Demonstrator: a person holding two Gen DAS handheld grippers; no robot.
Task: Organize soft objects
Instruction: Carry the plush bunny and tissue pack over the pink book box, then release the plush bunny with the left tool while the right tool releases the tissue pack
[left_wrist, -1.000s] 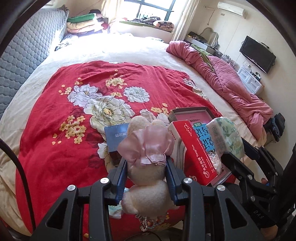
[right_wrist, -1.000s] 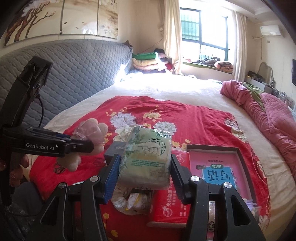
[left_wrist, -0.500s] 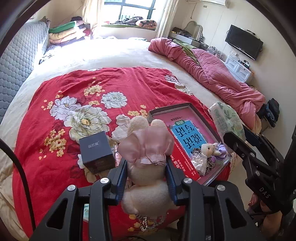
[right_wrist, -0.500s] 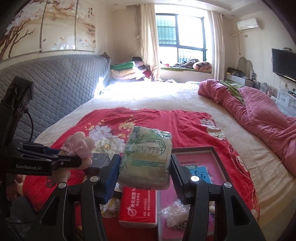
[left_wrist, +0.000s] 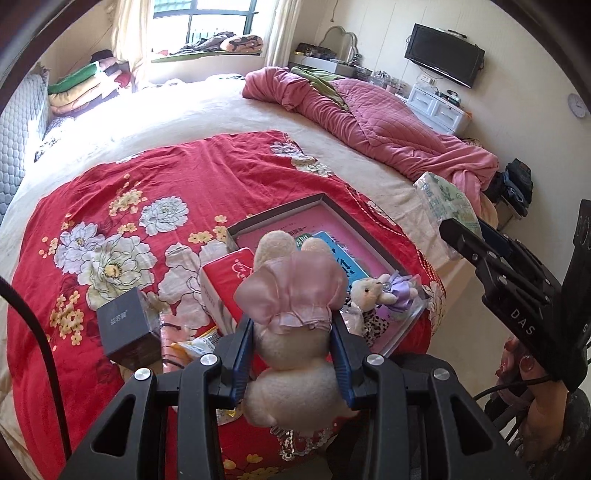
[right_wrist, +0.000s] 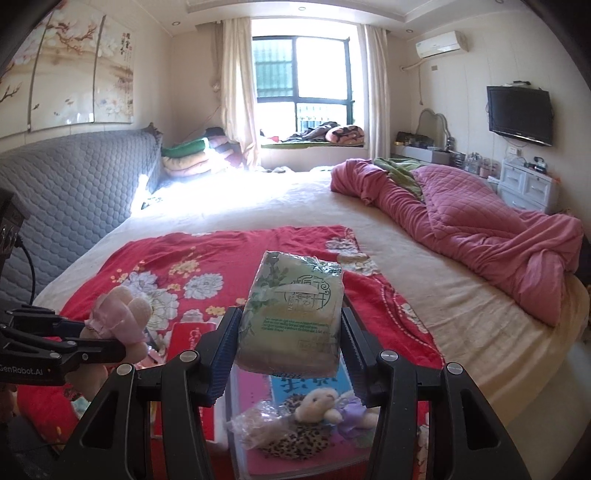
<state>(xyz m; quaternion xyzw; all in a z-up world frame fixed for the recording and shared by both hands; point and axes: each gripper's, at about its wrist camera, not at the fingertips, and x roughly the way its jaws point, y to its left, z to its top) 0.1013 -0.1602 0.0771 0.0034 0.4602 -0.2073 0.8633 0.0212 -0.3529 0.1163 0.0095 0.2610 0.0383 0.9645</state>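
Left wrist view: close above bed foot, tilted down, facing window. Right wrist view: lower, level, facing same window. Both share red blanket, open box, pink quilt.

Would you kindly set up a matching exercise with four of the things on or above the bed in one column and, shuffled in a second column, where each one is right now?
Things:
1. plush rabbit in pink dress
2. green tissue pack
3. small plush in purple dress
4. dark grey box

Places:
A. lying in the shallow pink-lined box
B. clamped in the right gripper
C. standing on the red floral blanket
D. clamped in the left gripper

Pairs: 1-D, 2-B, 3-A, 4-C
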